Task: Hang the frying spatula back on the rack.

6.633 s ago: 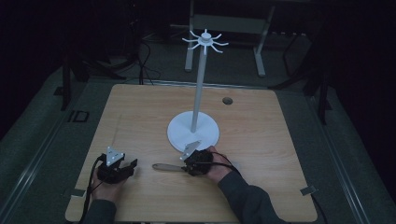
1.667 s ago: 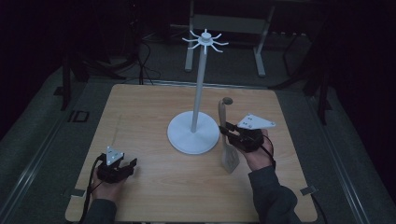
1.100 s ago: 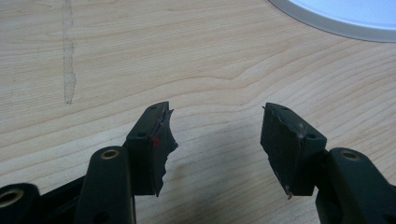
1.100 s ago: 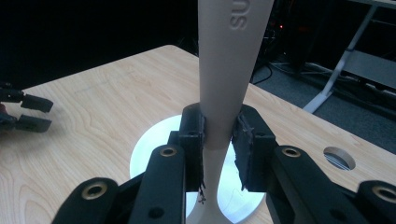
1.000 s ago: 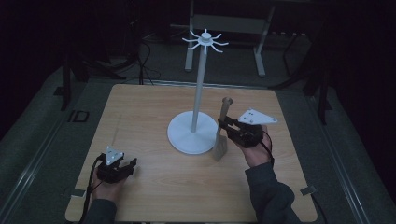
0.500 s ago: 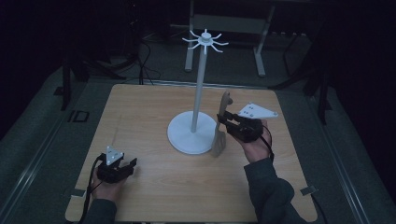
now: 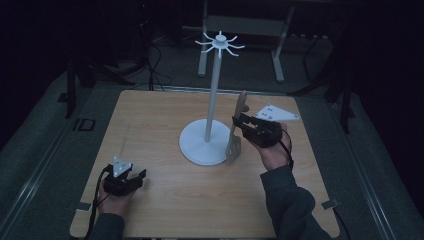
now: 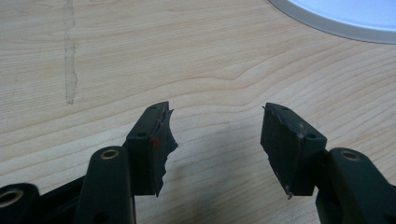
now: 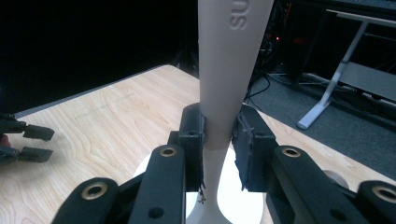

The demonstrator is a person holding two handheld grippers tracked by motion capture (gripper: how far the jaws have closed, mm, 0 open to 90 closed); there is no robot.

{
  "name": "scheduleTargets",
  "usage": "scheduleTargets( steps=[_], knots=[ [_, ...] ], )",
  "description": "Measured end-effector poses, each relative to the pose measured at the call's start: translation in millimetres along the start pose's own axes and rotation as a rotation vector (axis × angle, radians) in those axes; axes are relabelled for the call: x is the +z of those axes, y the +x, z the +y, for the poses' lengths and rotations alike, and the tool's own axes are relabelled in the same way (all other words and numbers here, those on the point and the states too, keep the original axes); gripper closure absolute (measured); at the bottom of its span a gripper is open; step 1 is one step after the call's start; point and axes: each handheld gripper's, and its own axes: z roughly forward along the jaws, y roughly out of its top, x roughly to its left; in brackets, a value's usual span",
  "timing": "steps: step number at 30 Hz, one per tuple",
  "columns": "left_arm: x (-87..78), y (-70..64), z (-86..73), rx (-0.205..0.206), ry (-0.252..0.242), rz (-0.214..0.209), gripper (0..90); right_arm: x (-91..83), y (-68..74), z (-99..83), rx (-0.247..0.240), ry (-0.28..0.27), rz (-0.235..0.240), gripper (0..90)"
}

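Note:
A tall white stand (image 7: 212, 100) with a round base (image 7: 200, 150) and a ring of hooks (image 7: 219, 42) on top rises from the middle of the wooden table (image 7: 150, 125). My right gripper (image 7: 240, 122) is shut on the handle of a beige slotted spatula (image 7: 234, 146), held upright just right of the pole with its head hanging over the base rim. In the right gripper view the handle (image 9: 229, 60) is pinched between the jaws of the right gripper (image 9: 222, 121). My left gripper (image 7: 141, 176) rests open at the table's front left, with bare wood between its jaws (image 8: 215, 114).
The stand's base rim (image 8: 345, 18) lies ahead and to the right of the left gripper. A small dark round hole (image 7: 246, 107) sits in the table's far right part. Metal desk legs (image 7: 277, 55) and cables lie on the floor beyond the table.
My right gripper lifted the spatula off the table near the stand base, turned it upright and moved it up and left toward the pole. The left gripper stayed put.

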Motion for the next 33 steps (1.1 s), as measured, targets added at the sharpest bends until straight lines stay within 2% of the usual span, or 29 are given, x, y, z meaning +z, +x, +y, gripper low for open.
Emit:
scheduleTargets(
  steps=[13,21,33],
  knots=[
    [-0.3,0.2,0.0,-0.004,-0.003,0.0,43.0,0.8,-2.5,15.9,0.025,-0.02,-0.007,74.1],
    [-0.3,0.5,0.0,-0.006,-0.002,-0.001,43.0,0.6,-4.5,23.0,0.023,-0.026,-0.017,74.1],
    [-0.3,0.5,0.0,-0.006,-0.003,0.0,42.9,3.1,-5.5,38.3,0.021,-0.028,-0.008,74.1]
  ],
)
